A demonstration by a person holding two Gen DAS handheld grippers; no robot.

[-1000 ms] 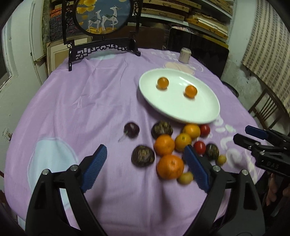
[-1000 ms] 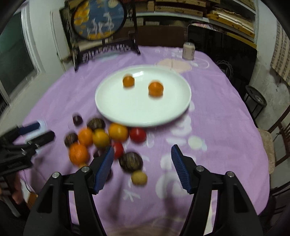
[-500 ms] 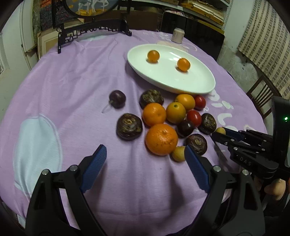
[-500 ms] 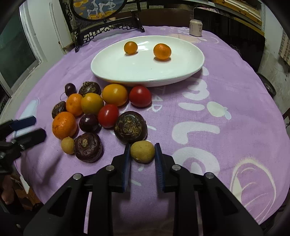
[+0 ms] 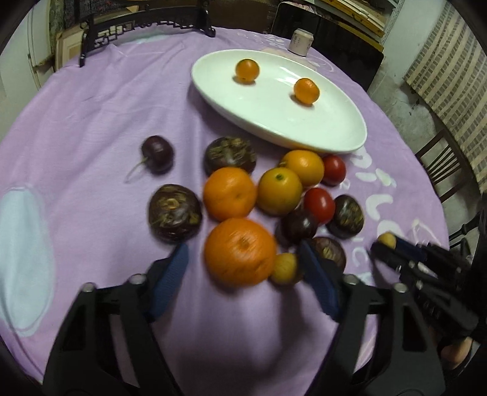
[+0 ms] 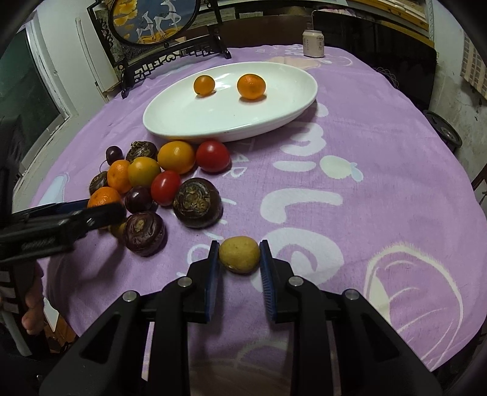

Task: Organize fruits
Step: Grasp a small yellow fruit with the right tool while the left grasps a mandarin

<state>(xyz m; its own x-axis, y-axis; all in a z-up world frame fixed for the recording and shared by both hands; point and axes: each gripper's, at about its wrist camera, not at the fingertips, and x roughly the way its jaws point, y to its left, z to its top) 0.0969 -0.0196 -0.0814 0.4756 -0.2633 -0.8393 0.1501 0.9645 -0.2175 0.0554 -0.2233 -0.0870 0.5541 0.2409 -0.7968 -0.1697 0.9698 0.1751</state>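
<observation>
The small yellow fruit [image 6: 239, 254] sits on the purple cloth [image 6: 365, 170] at the near edge of the fruit cluster, clamped between the blue pads of the right tool [image 6: 239, 259]. Its long axis runs across the gap, from pad to pad. The fruit rests on or just above the cloth; which one cannot be told.

The left tool [image 5: 243, 268] has just been closing. Its pads flank the large orange [image 5: 239, 252] and a second small yellow fruit [image 5: 284, 268] beside it. The left pad stands apart from the orange; that view is blurred, so contact at the right pad cannot be told.

The remaining cluster lies between the tools and the dish: oranges, two red tomatoes [image 6: 212, 156], dark cherries [image 5: 157, 150] and brown-purple round fruits [image 6: 197, 202], mostly touching one another.

The white oval dish [image 6: 274, 121] stands beyond the cluster on the worktop, its long axis running diagonally in both views. It holds two small oranges [image 6: 251, 86], set apart from each other.

Behind the dish: a pale can [image 6: 313, 42] and a dark carved stand with a round picture panel [image 6: 152, 21].
</observation>
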